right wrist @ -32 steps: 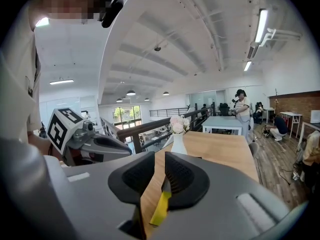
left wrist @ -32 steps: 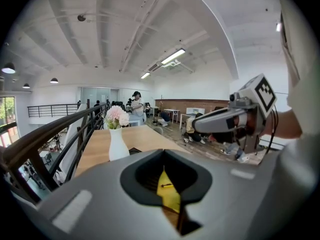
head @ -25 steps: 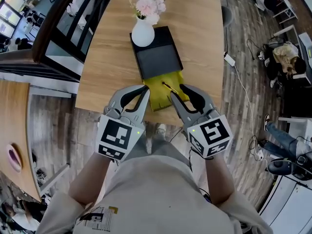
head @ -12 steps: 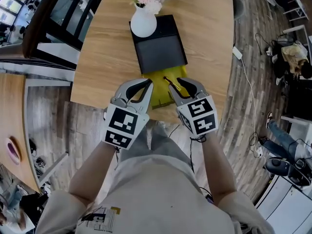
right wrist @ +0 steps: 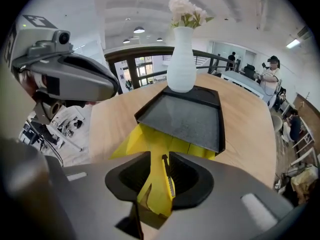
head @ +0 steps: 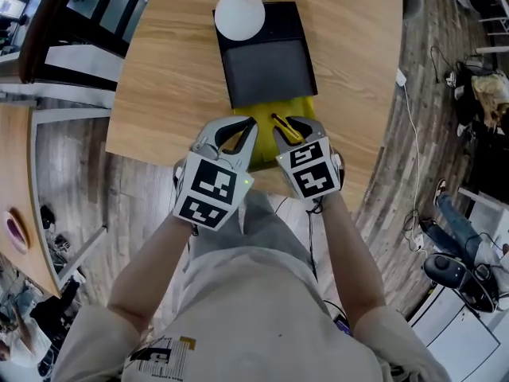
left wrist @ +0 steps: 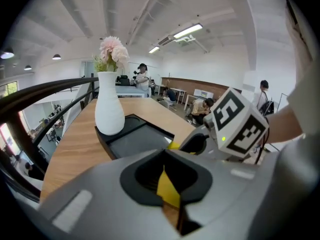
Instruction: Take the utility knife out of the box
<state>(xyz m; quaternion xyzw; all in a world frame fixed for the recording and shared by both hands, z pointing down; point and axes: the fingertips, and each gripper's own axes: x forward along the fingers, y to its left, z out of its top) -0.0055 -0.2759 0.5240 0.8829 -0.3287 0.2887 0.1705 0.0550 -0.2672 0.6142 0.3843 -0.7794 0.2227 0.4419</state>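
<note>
Your right claw clenched on slim yellow utility knife, ridged black slider; knife upright between jaws, over creased cardboard box; left claw pinching box edge.

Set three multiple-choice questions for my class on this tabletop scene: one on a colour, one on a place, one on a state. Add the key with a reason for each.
1. What colour is the box that holds the utility knife?
A. Red
B. Yellow
C. Blue

2. Where does the white vase stand?
A. Inside the box
B. On a chair
C. On the black tray

3. How is the utility knife placed?
A. Lying in the open box
B. Standing upright in the white vase
C. Resting on the black tray

Key:
1 B, the box shows bright yellow in the head view and the right gripper view.
2 C, the vase's base sits on a far corner of the tray.
3 A, the right gripper view shows it lying on the box's yellow inside.
</note>
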